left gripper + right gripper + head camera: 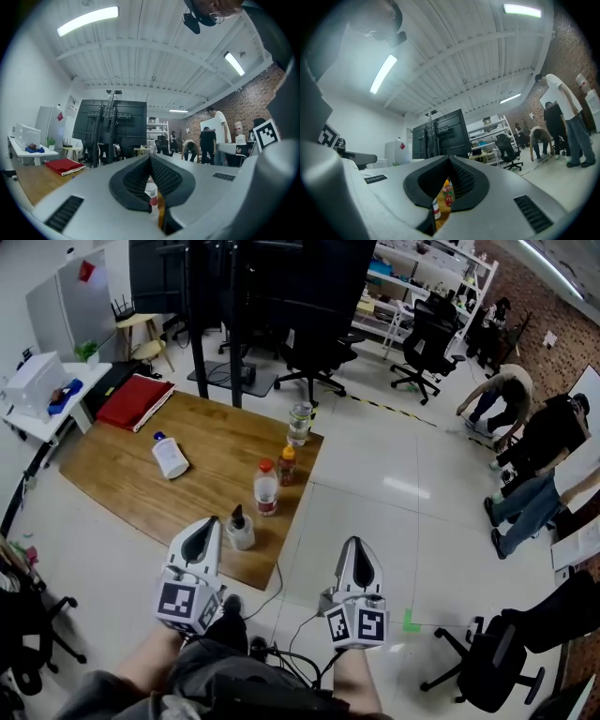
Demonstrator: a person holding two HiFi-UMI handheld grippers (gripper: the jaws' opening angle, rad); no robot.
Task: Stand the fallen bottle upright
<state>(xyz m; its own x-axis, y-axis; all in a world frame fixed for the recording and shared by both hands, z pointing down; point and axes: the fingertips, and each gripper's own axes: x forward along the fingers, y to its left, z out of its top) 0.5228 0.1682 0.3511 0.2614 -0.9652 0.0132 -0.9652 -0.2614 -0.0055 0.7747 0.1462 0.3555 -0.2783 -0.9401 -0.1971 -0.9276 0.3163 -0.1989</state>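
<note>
The left claw (210, 523) and the right claw (355, 545) are both pressed together, pinching nothing and touching nothing. The left is held out by the near edge of the brown wooden desk (112, 465), the right over the pale tiled floor (394, 493). The white plastic bottle with a blue cap (170, 455) lies on its side mid-desk, well apart from both claws and from the 4 upright bottles (266, 488). To my eye nothing is done yet. Reaching, gripping and tipping it upright all remain.

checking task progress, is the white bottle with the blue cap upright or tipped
Tipped: the white bottle lies flat on its side on the table, unlike the red-capped bottle, which stands upright.
</note>
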